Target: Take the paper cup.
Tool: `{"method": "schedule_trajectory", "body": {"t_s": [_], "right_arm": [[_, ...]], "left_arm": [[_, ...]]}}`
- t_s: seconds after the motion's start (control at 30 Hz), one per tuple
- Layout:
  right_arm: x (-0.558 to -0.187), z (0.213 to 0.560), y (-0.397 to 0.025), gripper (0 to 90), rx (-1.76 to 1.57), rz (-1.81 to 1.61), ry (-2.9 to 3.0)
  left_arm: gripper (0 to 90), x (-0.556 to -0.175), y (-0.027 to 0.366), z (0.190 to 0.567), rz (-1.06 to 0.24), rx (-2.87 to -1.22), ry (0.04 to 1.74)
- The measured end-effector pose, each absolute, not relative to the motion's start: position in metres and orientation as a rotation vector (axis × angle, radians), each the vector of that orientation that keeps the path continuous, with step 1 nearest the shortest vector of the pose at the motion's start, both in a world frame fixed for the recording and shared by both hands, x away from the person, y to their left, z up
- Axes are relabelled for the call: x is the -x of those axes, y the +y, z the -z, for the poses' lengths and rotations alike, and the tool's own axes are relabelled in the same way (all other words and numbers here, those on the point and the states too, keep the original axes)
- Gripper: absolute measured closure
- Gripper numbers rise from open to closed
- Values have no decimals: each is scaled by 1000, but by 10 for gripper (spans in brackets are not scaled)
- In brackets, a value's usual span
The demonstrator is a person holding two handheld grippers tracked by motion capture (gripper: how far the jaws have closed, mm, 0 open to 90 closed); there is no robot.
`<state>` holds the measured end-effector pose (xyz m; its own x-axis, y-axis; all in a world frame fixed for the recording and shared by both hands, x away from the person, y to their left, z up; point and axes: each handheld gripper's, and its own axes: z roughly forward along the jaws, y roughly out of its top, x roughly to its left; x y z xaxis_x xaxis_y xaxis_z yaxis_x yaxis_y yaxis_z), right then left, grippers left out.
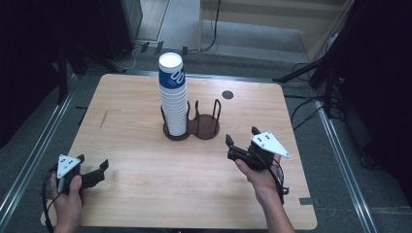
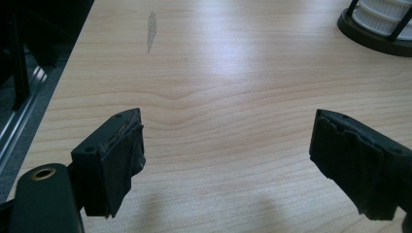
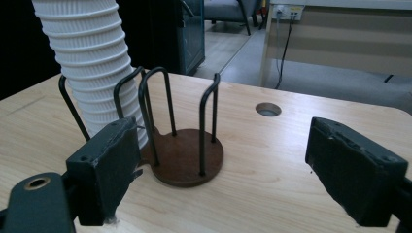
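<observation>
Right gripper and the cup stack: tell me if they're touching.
Apart. In the high view, the right gripper hovers open over bare table, well short of the cup stack; the right gripper view shows wood between its jaws and the cups.

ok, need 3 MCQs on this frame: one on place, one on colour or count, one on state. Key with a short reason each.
1. Where does the cup stack stand?
A. In the holder's left ring
B. In the holder's right ring
C. On the bare table

2. What colour is the band on the top cup?
A. Red
B. Blue
C. Green

3. How do the right gripper's jaws stand?
A. Shut on a cup
B. Shut on nothing
C. Open, holding nothing

Key: 1 A, in the high view the stack fills the left ring of the holder and the right ring is bare. 2 B, blue band with white marks. 3 C, a wide gap between the jaws with the table showing through.
</observation>
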<state>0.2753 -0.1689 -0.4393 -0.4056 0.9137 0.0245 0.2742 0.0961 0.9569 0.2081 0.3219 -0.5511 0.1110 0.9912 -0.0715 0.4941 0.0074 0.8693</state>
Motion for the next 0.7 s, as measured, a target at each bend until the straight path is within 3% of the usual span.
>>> {"method": "schedule_trajectory", "body": {"t_s": [0.7], "right_arm": [[-300, 415, -119, 120, -1101, -1367, 1782]], "left_arm": [[133, -210, 323, 551, -766, -1615, 1484]]}}
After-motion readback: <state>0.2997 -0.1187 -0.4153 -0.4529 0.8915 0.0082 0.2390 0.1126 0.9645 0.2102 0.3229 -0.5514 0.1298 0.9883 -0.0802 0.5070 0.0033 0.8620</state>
